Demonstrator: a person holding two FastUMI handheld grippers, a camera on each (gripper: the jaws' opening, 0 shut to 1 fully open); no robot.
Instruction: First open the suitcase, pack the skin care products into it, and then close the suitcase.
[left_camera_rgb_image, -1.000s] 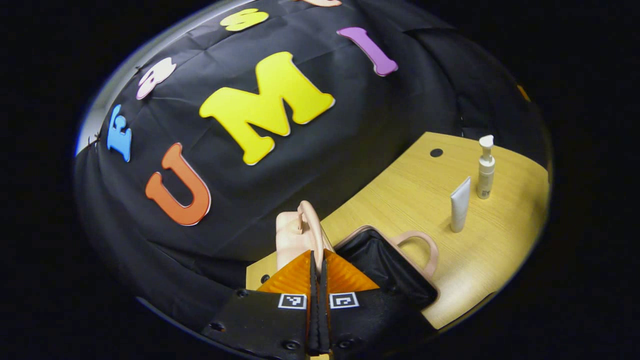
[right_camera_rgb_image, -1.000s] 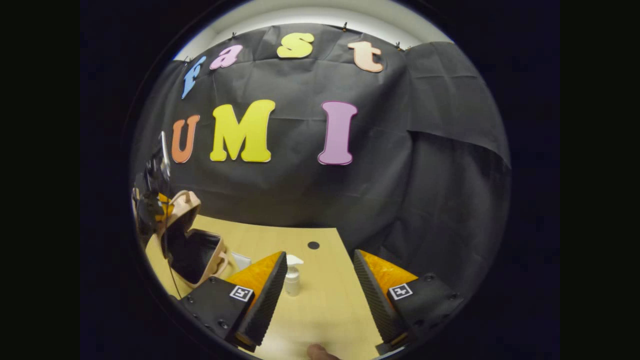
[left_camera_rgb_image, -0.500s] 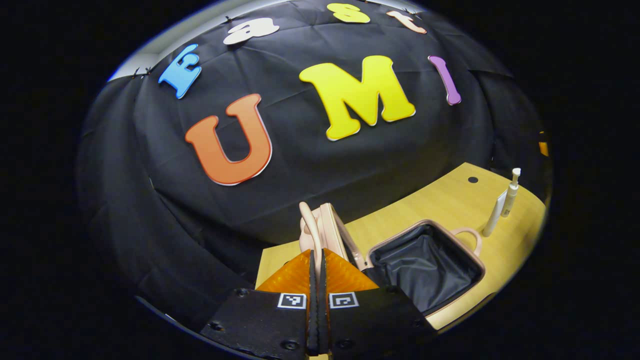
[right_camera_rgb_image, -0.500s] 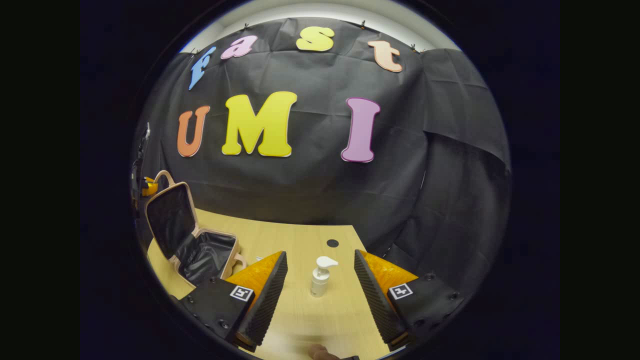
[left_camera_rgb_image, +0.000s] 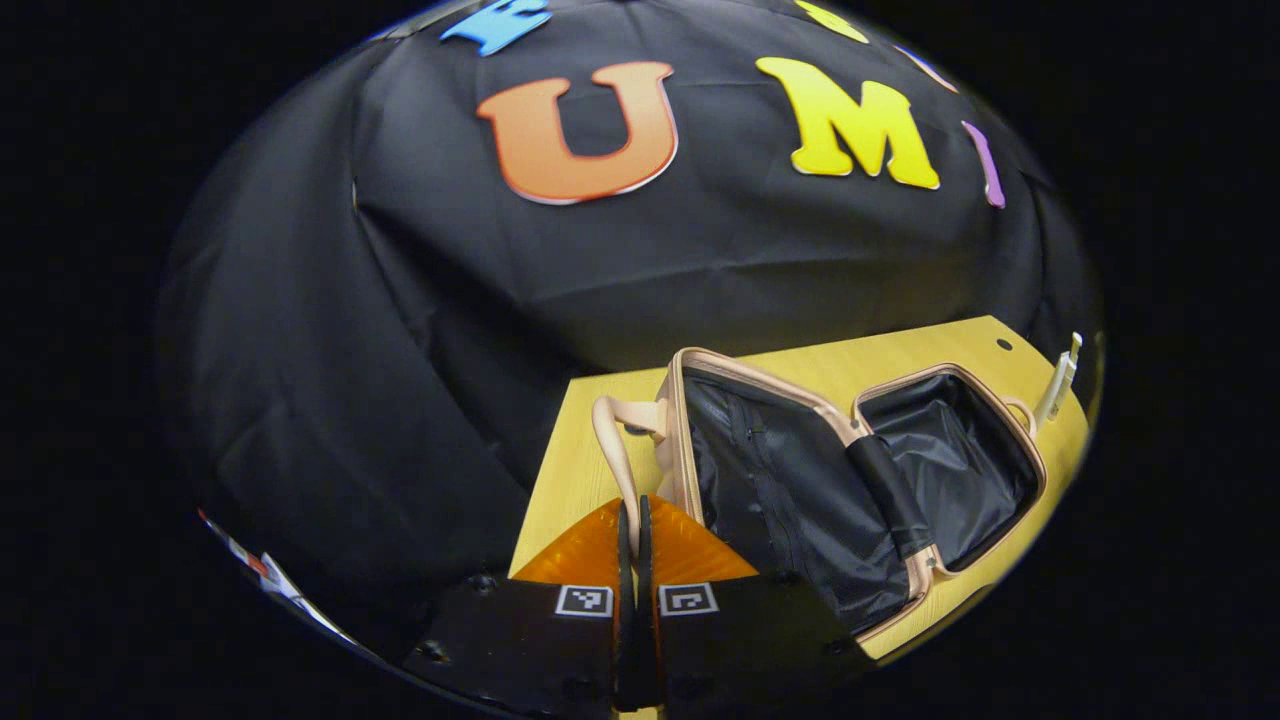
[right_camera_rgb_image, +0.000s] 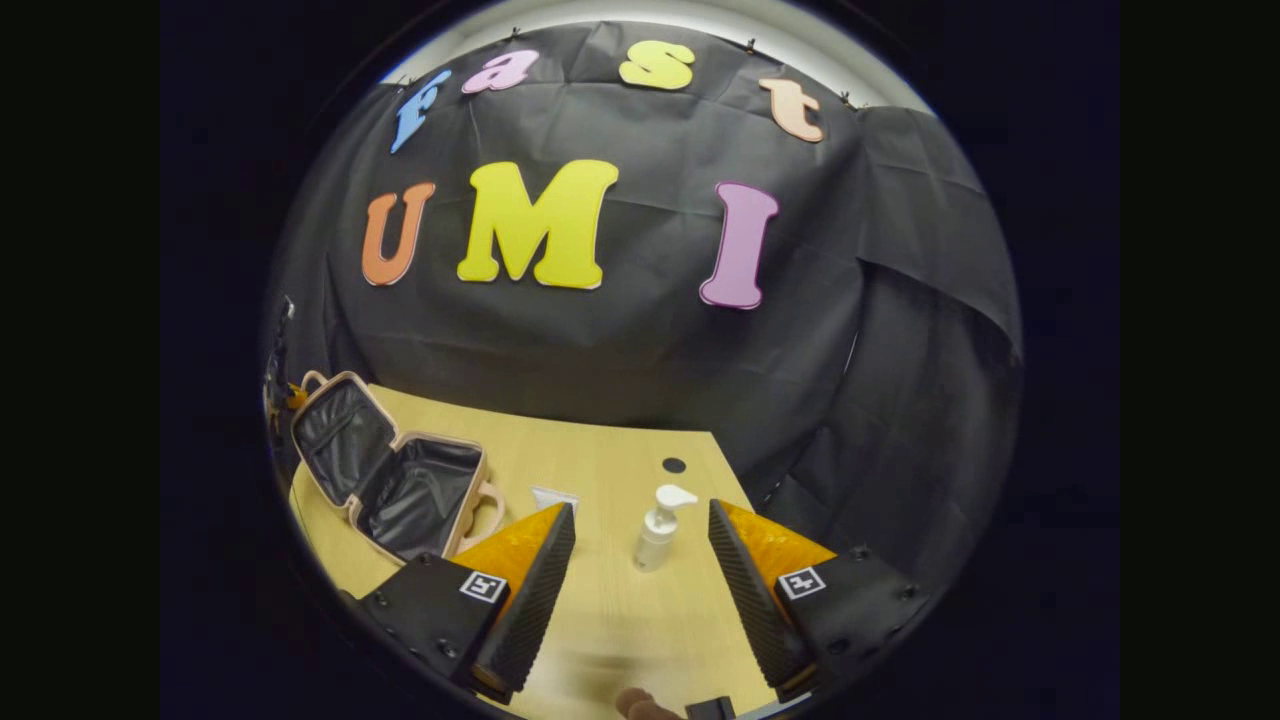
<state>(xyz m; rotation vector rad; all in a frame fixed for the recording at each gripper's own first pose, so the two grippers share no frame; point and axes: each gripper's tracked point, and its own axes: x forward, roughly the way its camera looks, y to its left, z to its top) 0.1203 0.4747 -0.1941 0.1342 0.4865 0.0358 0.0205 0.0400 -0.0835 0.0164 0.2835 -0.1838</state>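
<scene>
The pink suitcase lies open on the wooden table, its black-lined lid tipped far back and its base beside it. My left gripper is shut on the lid's pink handle. A white pump bottle stands upright just beyond my right gripper, which is open and low over the table. A white tube peeks out behind its left finger. The open suitcase lies far to the left in the right gripper view. In the left gripper view the white containers stand past the base.
The table ends at the black cloth wall behind, with a small dark hole near its back edge. Part of a hand is at the bottom of the right gripper view. The left gripper is at that view's left rim.
The lid has swung from nearly upright to far back, my left gripper going down with its handle. The right gripper stayed open, and the bottle now sits a little farther off between its fingers.
</scene>
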